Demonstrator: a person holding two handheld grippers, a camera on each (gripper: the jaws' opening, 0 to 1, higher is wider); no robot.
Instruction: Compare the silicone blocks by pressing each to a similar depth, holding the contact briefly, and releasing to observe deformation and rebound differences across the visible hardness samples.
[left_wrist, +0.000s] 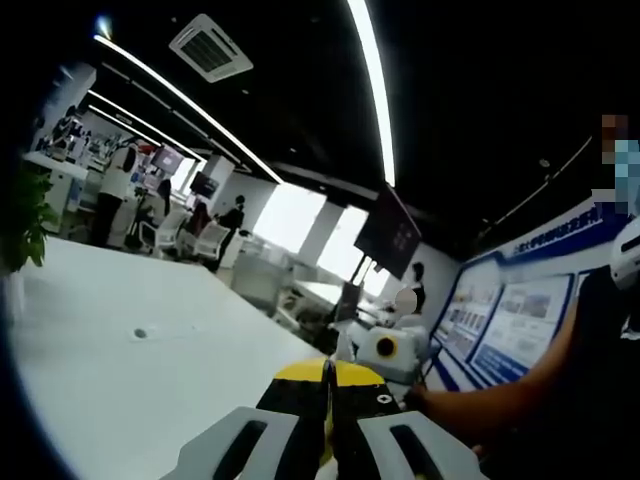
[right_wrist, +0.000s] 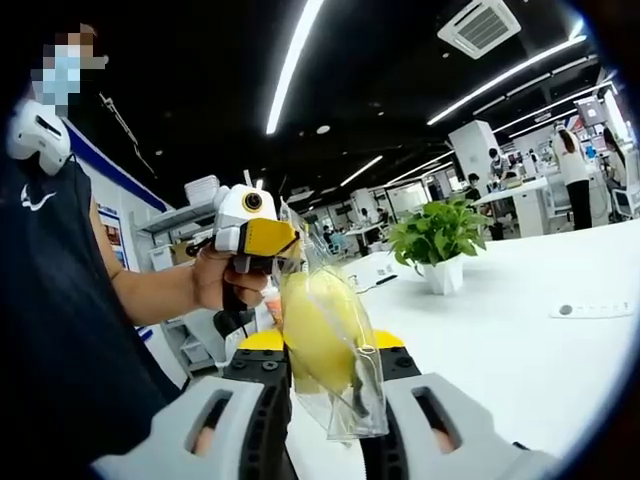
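Lit brightly from long ceiling strips (left_wrist: 372, 90) running toward twelve o'clock, with window (left_wrist: 290, 215) glare at centre. Strongly curved near the edges; distant background soft, dark ceiling underexposed.

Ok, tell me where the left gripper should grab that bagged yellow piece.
Take the clear bag by its loose top film, above the yellow block, coming in from the side where the left gripper already sits. The right gripper clamps the lower half, so the upright top is the part that stands free, and its thin film likely suits closed jaws.
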